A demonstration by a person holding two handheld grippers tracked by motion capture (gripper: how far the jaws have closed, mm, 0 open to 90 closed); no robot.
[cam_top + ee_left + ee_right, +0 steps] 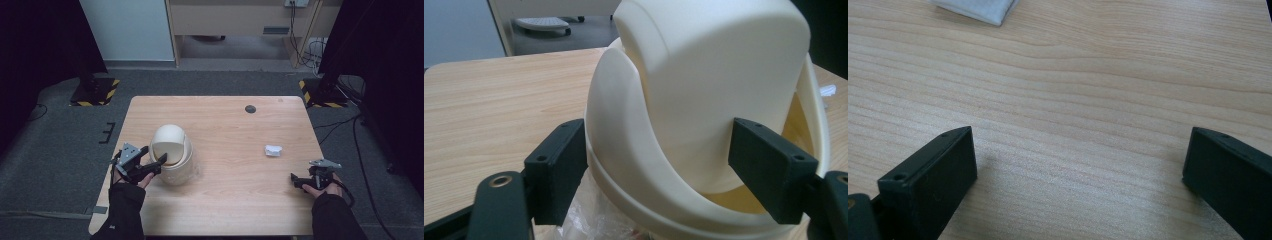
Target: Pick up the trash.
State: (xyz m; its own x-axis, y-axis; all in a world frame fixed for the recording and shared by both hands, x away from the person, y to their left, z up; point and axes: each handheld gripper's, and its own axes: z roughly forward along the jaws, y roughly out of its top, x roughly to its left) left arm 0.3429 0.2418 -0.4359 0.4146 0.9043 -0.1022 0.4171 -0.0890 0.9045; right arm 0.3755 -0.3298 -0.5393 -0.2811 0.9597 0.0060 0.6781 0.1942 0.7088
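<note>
At the bin's (172, 155) near side, we are holding our left gripper (659, 165) with jaws apart around its swing lid (714, 75), not pressing it, probably about to tip it inward, while right of the bin our right gripper (1078, 175) is resting spread near the crumpled tissue (273, 150).

A pale wooden worktop (235, 195) fills the middle, sitting on grey carpet (60, 155). Toward its far edge there's a small dark round disc (250, 109). Over on the right, a crumpled white scrap of paper (273, 150) lies alone, well apart from everything. Beyond the worktop, two black-and-yellow striped stand bases (95, 91) flank the floor, and cables (305, 50) tangle at the back wall.
</note>
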